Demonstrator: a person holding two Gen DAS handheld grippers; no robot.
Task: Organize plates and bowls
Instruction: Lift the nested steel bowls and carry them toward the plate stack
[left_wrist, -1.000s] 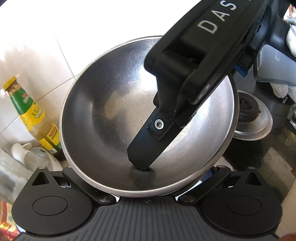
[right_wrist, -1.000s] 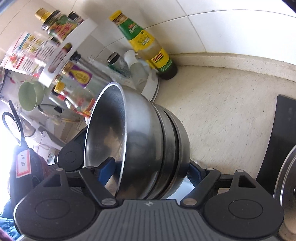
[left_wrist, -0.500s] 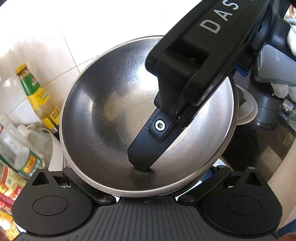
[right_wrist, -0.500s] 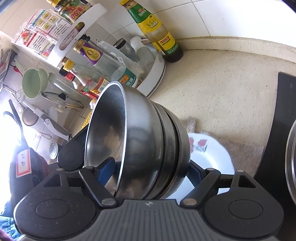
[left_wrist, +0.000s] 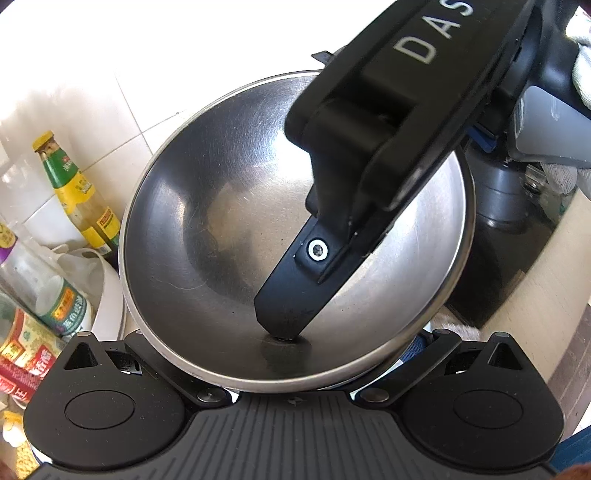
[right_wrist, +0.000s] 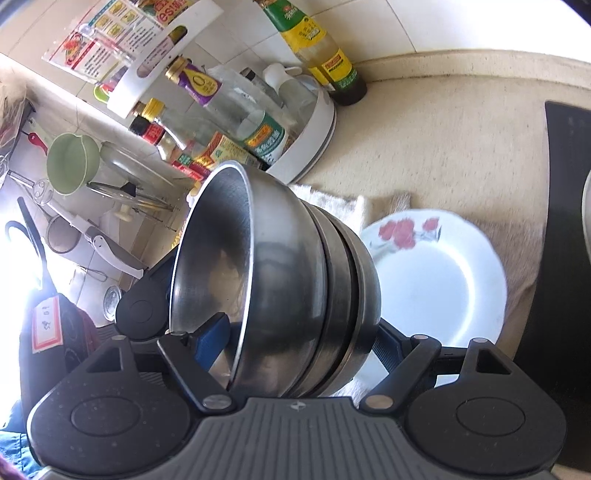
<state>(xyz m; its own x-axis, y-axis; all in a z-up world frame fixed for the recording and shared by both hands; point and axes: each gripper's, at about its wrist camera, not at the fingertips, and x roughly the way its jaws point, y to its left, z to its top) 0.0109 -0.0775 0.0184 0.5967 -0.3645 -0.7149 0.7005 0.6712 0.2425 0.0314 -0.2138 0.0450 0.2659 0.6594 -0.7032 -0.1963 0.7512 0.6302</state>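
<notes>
The nested bowls (right_wrist: 280, 280) are brushed steel, shiny with fine scratches inside. The plate (right_wrist: 443, 280) looks like glossy white glazed ceramic with red flowers, lying on a rough cloth (right_wrist: 517, 236). The worktop (right_wrist: 443, 147) is speckled matt stone. The gripper (right_wrist: 291, 347) bodies are matt black plastic.

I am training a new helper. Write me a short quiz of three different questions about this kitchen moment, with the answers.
1. True or false: the right gripper clamps a nested stack of steel bowls tipped on its side.
2. Which thing lies on the cloth beyond the stack? A) a white plate with red flowers B) a glass lid C) a wooden spoon
3. Fill in: in the left wrist view, one black finger of the right gripper reaches down to the ____ of the innermost bowl.

Key: 1 true; 2 A, the white plate with red flowers; 3 bottom.
</notes>
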